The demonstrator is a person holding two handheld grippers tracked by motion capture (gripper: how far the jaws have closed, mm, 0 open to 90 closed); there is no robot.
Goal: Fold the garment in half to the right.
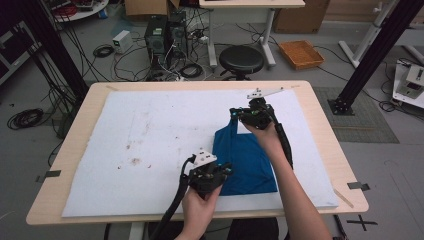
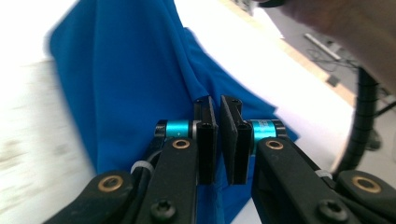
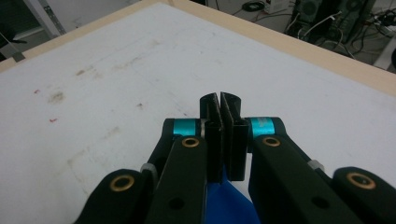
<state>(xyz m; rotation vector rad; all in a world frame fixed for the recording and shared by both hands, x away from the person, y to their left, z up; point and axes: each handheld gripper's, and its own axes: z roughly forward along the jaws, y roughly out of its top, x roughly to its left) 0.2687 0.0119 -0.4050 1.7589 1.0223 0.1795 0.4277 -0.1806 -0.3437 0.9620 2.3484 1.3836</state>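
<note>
A blue cloth [image 1: 247,160] lies partly folded on the white mat [image 1: 150,130], right of the middle. My left gripper [image 1: 226,170] is at the cloth's near left corner, shut on the fabric. In the left gripper view the cloth [image 2: 126,70] spreads away from the closed jaws of the left gripper [image 2: 218,112]. My right gripper [image 1: 234,114] is at the cloth's far left corner, held slightly above the mat. In the right gripper view the right gripper [image 3: 219,105] is shut, and a bit of the blue cloth [image 3: 231,205] hangs below its jaws.
The mat covers most of the wooden table [image 1: 320,130] and has brown stains [image 1: 135,161] on its left half. Behind the table stand a black stool [image 1: 241,59], computer towers [image 1: 165,32] with loose cables, and an orange tray [image 1: 301,53] on the floor.
</note>
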